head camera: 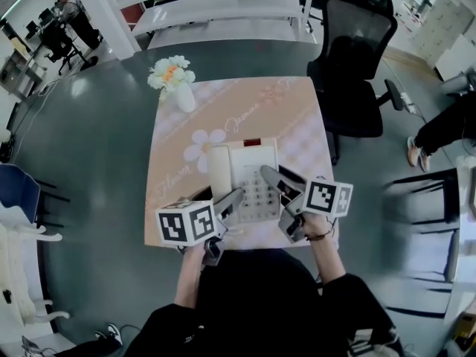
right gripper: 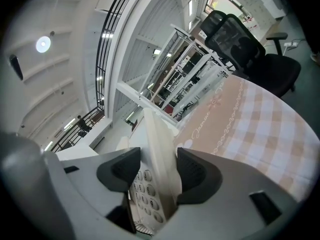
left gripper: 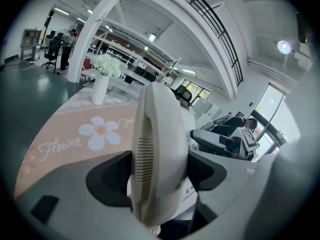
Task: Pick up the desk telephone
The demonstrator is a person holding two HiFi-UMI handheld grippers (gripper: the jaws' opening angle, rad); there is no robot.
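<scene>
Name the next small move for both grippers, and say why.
Probably raise both together, slowly and level. The left gripper is shut on the handset, the right gripper on the right edge of the telephone by the keypad. The telephone appears to rest on the table, so lifting one side alone might tip it.

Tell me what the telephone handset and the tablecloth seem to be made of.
Handset: likely hard plastic, cream, smooth with a soft sheen and moulded slots. Tablecloth: probably printed fabric or vinyl, matte peach checks and flowers; unclear which.
</scene>
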